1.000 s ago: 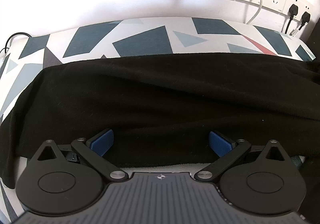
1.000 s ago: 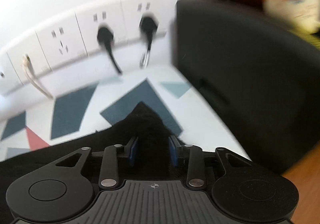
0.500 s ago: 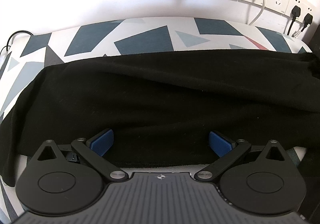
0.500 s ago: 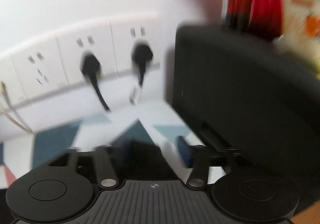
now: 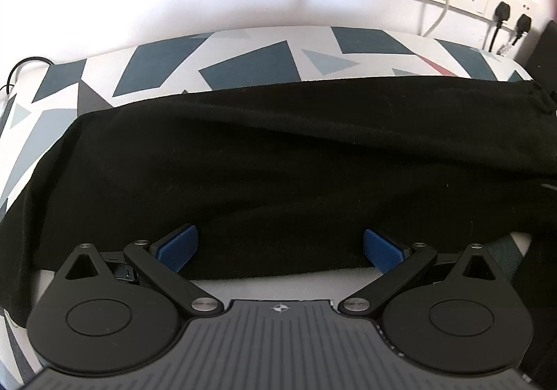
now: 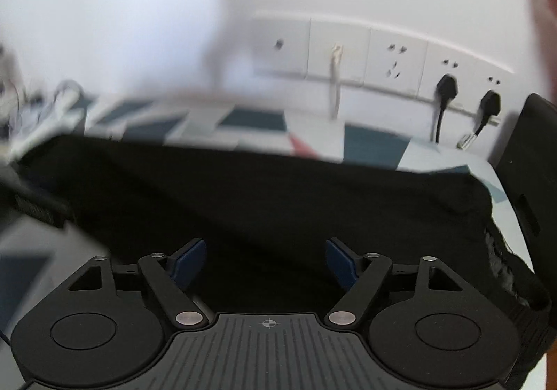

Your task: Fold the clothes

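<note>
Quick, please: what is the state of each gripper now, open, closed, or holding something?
Left gripper: open, holding nothing, above the black garment.
Right gripper: jaws closing slightly but apart, holding nothing, above the garment.

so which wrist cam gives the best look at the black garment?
Left wrist. The black garment is sharp there, its fold line and both long edges visible across the patterned tabletop. The right wrist view shows the same garment motion-blurred, though it catches the ribbed end at the right.

Geometric-patterned table surface [image 5: 243, 59]; black garment [image 5: 278, 163] spread flat across it, covering near part.
</note>
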A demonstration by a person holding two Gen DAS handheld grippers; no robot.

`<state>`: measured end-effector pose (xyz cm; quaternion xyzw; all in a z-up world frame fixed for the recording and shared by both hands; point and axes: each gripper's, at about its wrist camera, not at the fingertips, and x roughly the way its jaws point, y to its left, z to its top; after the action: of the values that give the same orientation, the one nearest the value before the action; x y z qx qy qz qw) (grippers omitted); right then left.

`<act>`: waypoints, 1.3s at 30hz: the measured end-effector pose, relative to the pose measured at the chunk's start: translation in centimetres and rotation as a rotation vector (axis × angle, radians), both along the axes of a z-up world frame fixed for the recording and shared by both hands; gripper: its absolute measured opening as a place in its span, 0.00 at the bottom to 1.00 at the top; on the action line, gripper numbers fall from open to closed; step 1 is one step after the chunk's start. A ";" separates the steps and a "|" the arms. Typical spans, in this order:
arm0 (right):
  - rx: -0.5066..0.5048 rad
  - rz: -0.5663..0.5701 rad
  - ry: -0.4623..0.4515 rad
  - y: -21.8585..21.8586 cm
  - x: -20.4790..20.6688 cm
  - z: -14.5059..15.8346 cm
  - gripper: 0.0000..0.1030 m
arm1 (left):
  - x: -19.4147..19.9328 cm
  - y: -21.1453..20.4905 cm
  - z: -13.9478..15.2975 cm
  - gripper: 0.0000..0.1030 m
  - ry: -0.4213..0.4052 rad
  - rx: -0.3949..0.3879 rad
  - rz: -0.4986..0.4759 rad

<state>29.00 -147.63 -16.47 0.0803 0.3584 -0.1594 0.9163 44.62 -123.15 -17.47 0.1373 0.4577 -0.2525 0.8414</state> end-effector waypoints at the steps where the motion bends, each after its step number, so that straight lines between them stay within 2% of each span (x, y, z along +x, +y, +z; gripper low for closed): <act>1: -0.003 -0.003 0.020 0.2 0.1 -0.4 0.62 | -0.1 0.0 0.0 1.00 0.000 0.001 0.001; 4: 0.021 -0.010 0.071 -0.2 2.4 -1.2 0.62 | 0.0 0.0 0.0 1.00 0.006 0.006 -0.002; 6: 0.027 -0.005 0.099 -0.7 4.4 -1.7 0.68 | -0.1 0.2 0.0 1.00 0.005 0.007 -0.013; 9: 0.053 -0.011 0.093 -3.3 7.7 -2.0 0.73 | -0.3 0.8 -0.1 1.00 -0.005 0.001 -0.026; 14: 0.075 -0.116 0.067 -7.7 12.1 -2.4 0.68 | -0.7 1.4 -0.2 1.00 -0.018 -0.009 -0.025; 17: 0.103 -0.223 0.039 -9.5 12.6 -2.6 0.62 | -0.7 1.6 -0.2 1.00 -0.024 -0.015 -0.030; 19: 0.116 -0.248 0.037 -9.5 12.1 -2.2 0.61 | -0.7 1.7 -0.2 1.00 -0.028 -0.020 -0.033; 23: 0.092 -0.167 -0.009 -6.0 9.8 -0.7 0.72 | -0.8 1.9 0.1 1.00 -0.017 -0.005 -0.051; 26: 0.079 -0.072 -0.017 -2.2 9.0 -0.6 0.78 | -1.7 2.6 0.7 1.00 -0.025 0.005 -0.076; 28: 0.066 -0.028 -0.018 0.1 8.9 -0.9 0.86 | -2.3 4.0 1.2 1.00 -0.026 0.002 -0.076; 32: 0.043 0.070 0.004 4.6 9.6 -1.8 0.86 | -3.3 7.7 2.5 1.00 -0.072 0.029 -0.044; 36: 0.072 0.165 0.036 8.3 11.7 -2.4 0.83 | -3.1 13.8 3.2 1.00 -0.056 -0.008 0.056; 39: 0.055 0.232 0.037 12.0 13.7 -1.7 0.83 | -2.9 17.9 3.2 1.00 -0.057 -0.009 0.101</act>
<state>42.72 -135.64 -18.17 0.0604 0.3864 -0.0441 0.9193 41.76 -105.21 -14.24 0.1173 0.4388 -0.2077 0.8663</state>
